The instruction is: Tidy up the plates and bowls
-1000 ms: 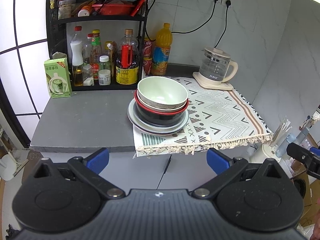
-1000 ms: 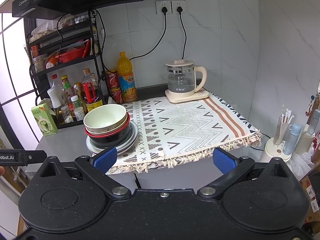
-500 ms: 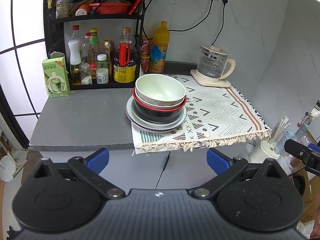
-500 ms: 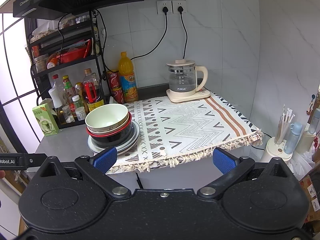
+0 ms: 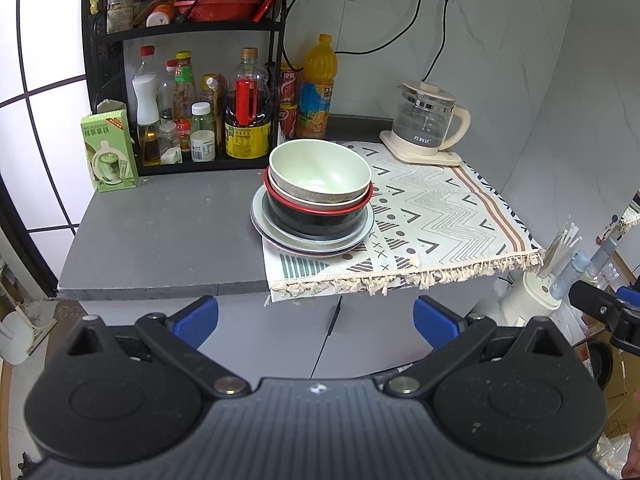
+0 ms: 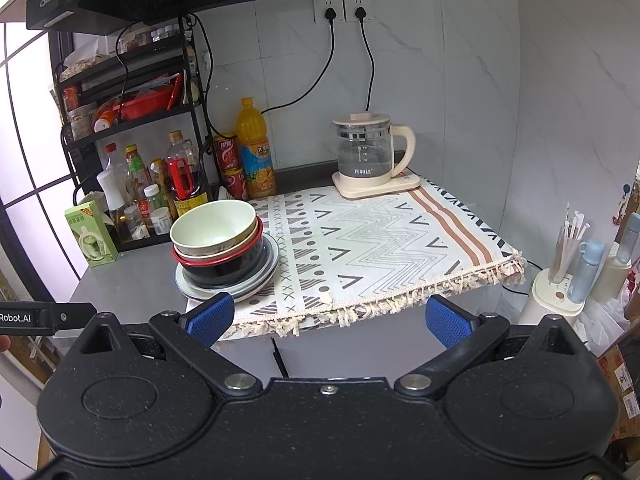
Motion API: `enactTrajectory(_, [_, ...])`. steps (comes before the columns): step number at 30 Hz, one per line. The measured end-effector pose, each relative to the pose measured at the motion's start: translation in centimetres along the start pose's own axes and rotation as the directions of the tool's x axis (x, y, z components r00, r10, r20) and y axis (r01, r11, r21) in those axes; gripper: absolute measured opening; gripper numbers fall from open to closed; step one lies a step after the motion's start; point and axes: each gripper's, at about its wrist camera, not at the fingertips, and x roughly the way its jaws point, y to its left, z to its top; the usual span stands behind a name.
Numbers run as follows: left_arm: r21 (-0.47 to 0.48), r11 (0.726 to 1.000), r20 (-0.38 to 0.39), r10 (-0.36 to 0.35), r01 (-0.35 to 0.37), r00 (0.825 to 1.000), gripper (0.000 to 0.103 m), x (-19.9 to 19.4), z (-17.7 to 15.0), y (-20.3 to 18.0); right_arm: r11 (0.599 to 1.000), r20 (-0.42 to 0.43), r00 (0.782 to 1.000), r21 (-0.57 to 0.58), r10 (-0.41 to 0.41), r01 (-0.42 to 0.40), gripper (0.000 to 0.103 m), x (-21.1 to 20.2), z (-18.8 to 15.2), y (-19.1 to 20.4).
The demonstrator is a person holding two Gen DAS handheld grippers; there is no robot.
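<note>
Both the left gripper and right gripper hang open and empty, near the bench holding stacked bowls on plates.

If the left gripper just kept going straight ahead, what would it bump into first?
Probably the stack of bowls on the plates, which sits in line ahead of the open left gripper. Depth is hard to judge; held low, it might meet the counter's front edge first.

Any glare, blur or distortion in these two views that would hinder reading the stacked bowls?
Left wrist view: window blown out white, straight edges bowed by fisheye, pale green bowl sharp. Right wrist view: the same bowing, window overexposed, stack of bowls in focus and evenly lit, no motion blur.
</note>
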Motion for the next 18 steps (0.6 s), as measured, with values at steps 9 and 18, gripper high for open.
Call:
enactTrajectory(9, [0.003, 1.0, -0.004, -0.015, 0.015, 1.0, 0.103, 0.0, 0.03, -0.02, 1.0, -0.007, 1.0, -0.001, -0.006, 0.006, 0.103, 0.02, -0.25, 0.06])
enactTrajectory(18, [0.003, 1.0, -0.009, -0.015, 0.015, 1.0, 0.103, 0.15, 0.02, 0.36, 1.0, -0.011, 1.0, 0.0, -0.01, 0.01, 0.103, 0.35, -0.27, 0.24])
